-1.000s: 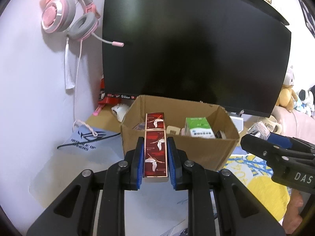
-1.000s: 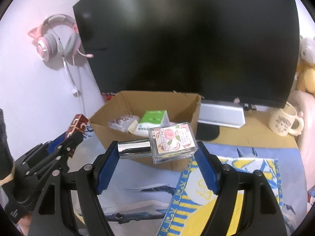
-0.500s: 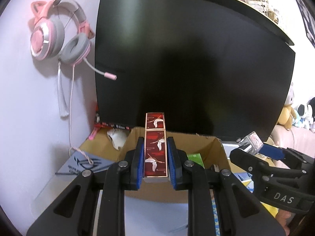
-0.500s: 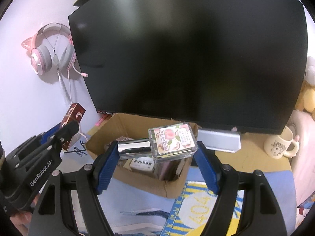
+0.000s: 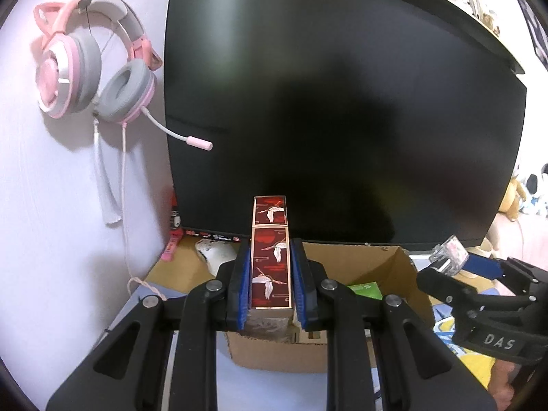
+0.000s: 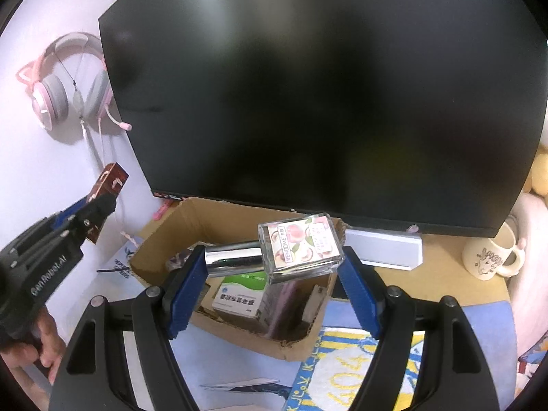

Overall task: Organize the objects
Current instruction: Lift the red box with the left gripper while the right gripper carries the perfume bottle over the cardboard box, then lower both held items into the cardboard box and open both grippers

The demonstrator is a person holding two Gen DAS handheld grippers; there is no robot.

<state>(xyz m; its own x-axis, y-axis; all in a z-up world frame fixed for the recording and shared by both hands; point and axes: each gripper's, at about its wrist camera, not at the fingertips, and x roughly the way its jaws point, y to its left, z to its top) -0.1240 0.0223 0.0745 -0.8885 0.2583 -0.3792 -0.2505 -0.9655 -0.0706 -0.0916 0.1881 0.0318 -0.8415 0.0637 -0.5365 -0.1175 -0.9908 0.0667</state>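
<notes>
My left gripper (image 5: 270, 286) is shut on a long red box with white cranes (image 5: 270, 257) and holds it above the near edge of an open cardboard box (image 5: 404, 267). My right gripper (image 6: 274, 267) is shut on a clear perfume bottle with a peach label and chrome cap (image 6: 298, 248), held sideways over the same cardboard box (image 6: 164, 243). Inside the box lie a green and white carton (image 6: 239, 294) and other small items. The left gripper with the red box also shows in the right wrist view (image 6: 99, 209).
A large black monitor (image 5: 342, 120) stands right behind the box. A pink headset (image 5: 89, 75) hangs on the left wall. A white bar (image 6: 383, 251) and a cream mug (image 6: 489, 260) sit at the right. A blue and yellow mat (image 6: 359, 370) covers the desk.
Both grippers have risen and moved forward with their objects, so they now stand over the cardboard box and closer to the monitor.
</notes>
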